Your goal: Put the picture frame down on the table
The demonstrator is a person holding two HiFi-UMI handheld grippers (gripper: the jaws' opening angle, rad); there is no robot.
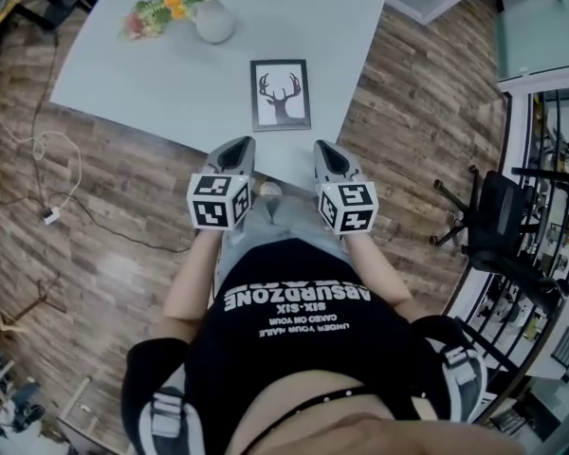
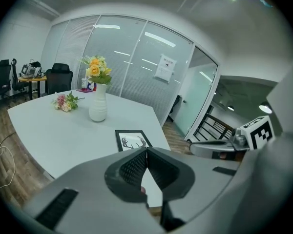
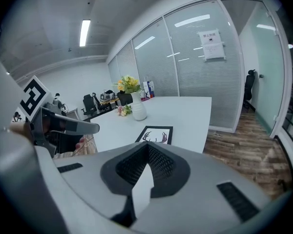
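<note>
The picture frame (image 1: pixel 281 94), black-edged with a deer-antler print, lies flat on the pale table (image 1: pixel 152 74) near its front edge. It also shows in the left gripper view (image 2: pixel 132 141) and the right gripper view (image 3: pixel 157 134). My left gripper (image 1: pixel 244 143) hangs shut and empty just short of the table edge, below and left of the frame. My right gripper (image 1: pixel 323 147) is shut and empty too, below and right of the frame. Neither touches the frame.
A white vase of yellow flowers (image 1: pixel 211 17) and a small loose bouquet (image 1: pixel 144 17) stand at the table's far side. An office chair (image 1: pixel 498 226) is to the right on the wooden floor. A white cable (image 1: pixel 47 173) lies on the floor at left.
</note>
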